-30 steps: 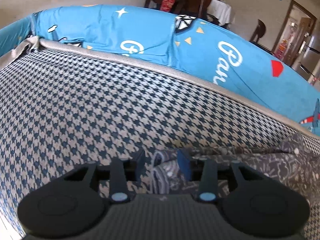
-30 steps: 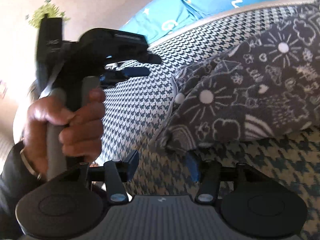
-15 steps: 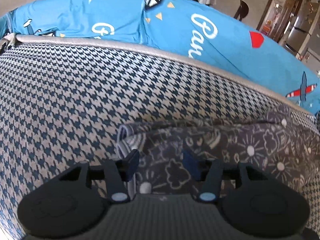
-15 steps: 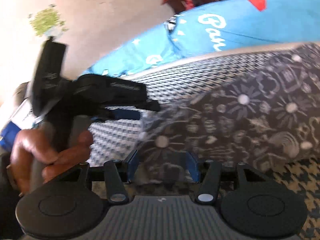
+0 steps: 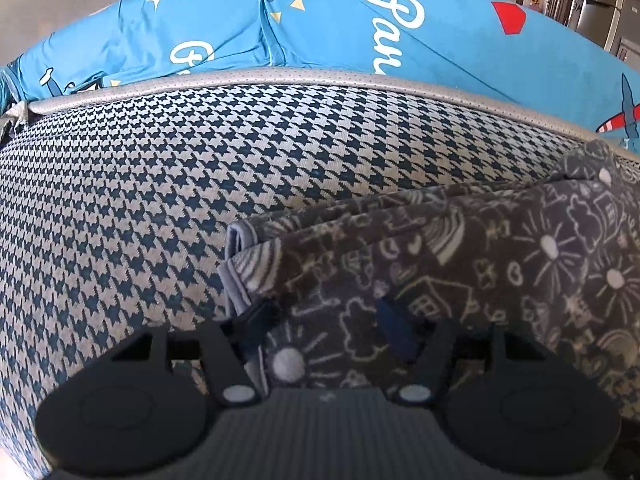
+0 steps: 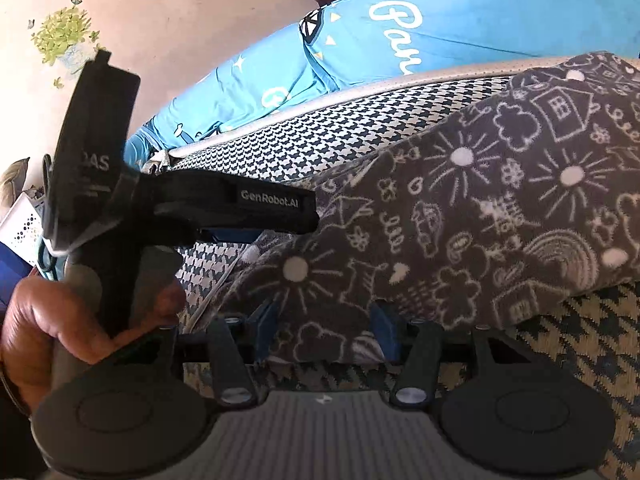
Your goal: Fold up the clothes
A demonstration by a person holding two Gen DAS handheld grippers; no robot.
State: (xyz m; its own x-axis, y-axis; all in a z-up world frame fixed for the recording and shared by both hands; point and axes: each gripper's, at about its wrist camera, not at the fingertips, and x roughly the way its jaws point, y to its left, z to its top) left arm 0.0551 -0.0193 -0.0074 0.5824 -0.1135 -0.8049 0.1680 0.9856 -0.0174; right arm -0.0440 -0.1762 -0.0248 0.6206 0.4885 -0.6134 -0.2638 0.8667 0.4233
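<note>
Left hand-held gripper (image 5: 326, 322), jaws just opened, and right hand-held gripper (image 6: 324, 326) both stood spread over the dark grey doodle-printed fleece garment (image 5: 460, 280) lying on the houndstooth cushion (image 5: 160, 200), so squaring edges before pinching looked wise.

You have one dark grey garment (image 5: 460, 264) printed with white doodles of suns, clouds and houses. It lies folded in layers, filling the lower right of the left wrist view. Its pale hemmed corner sits at centre left.
</note>
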